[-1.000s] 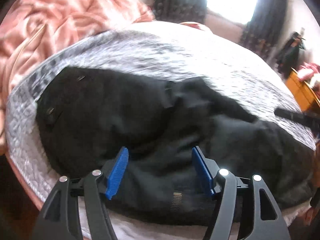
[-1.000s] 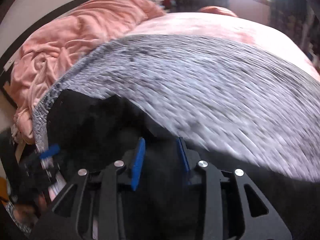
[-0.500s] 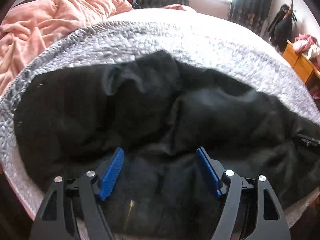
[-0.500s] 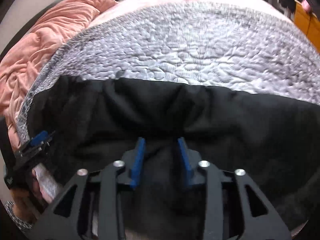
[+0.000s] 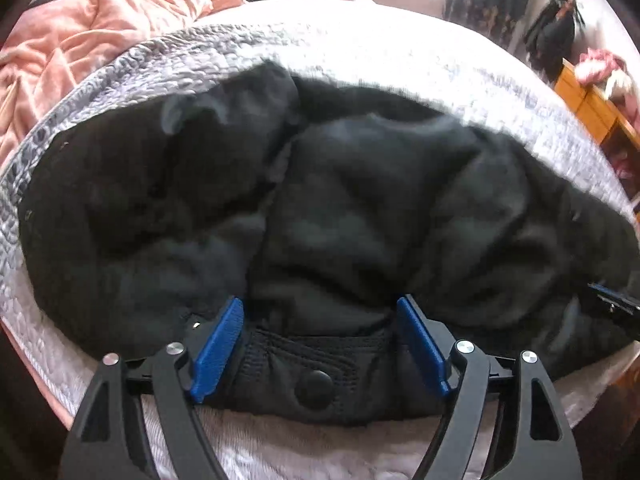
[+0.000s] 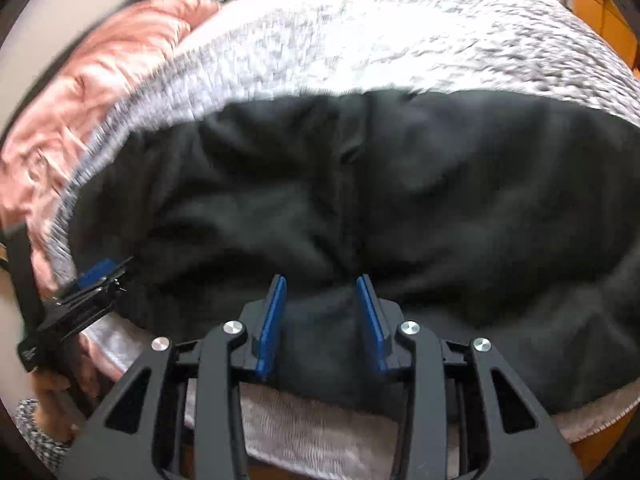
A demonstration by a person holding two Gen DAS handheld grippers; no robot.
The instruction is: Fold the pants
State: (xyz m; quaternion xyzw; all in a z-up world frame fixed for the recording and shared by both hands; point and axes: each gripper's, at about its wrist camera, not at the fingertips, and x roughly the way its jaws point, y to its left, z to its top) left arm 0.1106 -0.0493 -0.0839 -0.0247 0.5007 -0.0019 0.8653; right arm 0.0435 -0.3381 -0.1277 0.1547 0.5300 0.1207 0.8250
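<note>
While the black pants (image 5: 360, 200) lie rumpled across the grey quilt (image 5: 360, 52), their near edge sits right under both tongs, so the step in hand looks like taking hold of that edge to fold it away. The left gripper (image 5: 320, 340) has just been opening and stands released, its blue pads astride the waistband (image 5: 320, 352) without pressing. The right gripper (image 6: 322, 320) has just eased wider; cloth bunches between its pads, though whether they pinch it I cannot tell. Best to grasp both points evenly and lift level, lest the fabric drag sideways.
</note>
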